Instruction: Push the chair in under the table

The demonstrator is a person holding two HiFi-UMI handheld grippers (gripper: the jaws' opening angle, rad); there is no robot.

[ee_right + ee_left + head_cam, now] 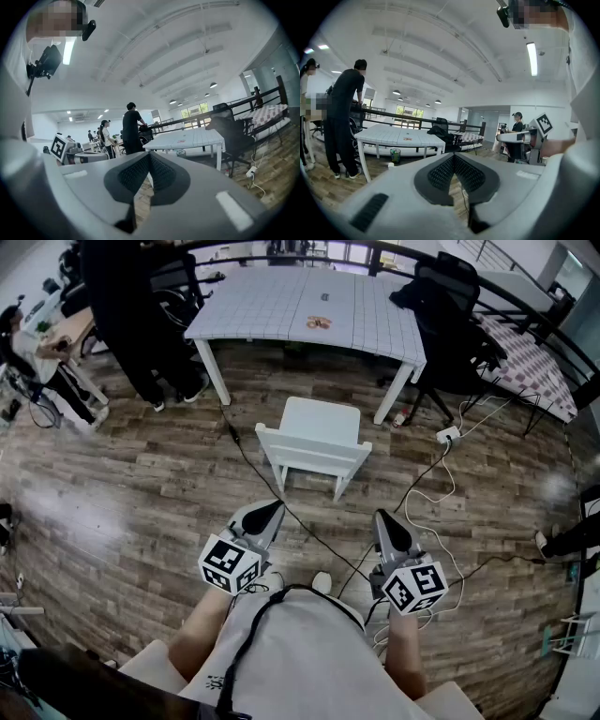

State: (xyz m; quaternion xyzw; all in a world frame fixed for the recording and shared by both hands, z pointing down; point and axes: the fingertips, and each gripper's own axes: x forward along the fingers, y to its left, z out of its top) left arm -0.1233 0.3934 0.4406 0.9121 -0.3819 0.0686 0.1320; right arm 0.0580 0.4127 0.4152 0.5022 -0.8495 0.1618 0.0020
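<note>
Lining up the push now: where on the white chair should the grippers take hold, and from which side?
The backrest top rail, from the near side: the white chair has its back to the person, seat toward the table. Left gripper and right gripper are shut, so probably press, not clamp.

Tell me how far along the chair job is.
Nothing done yet: the chair stands clear of the table, backrest toward us. In hand: nothing; left gripper and right gripper are shut, empty, short of the chair. Left: reach the backrest and push it under.
</note>
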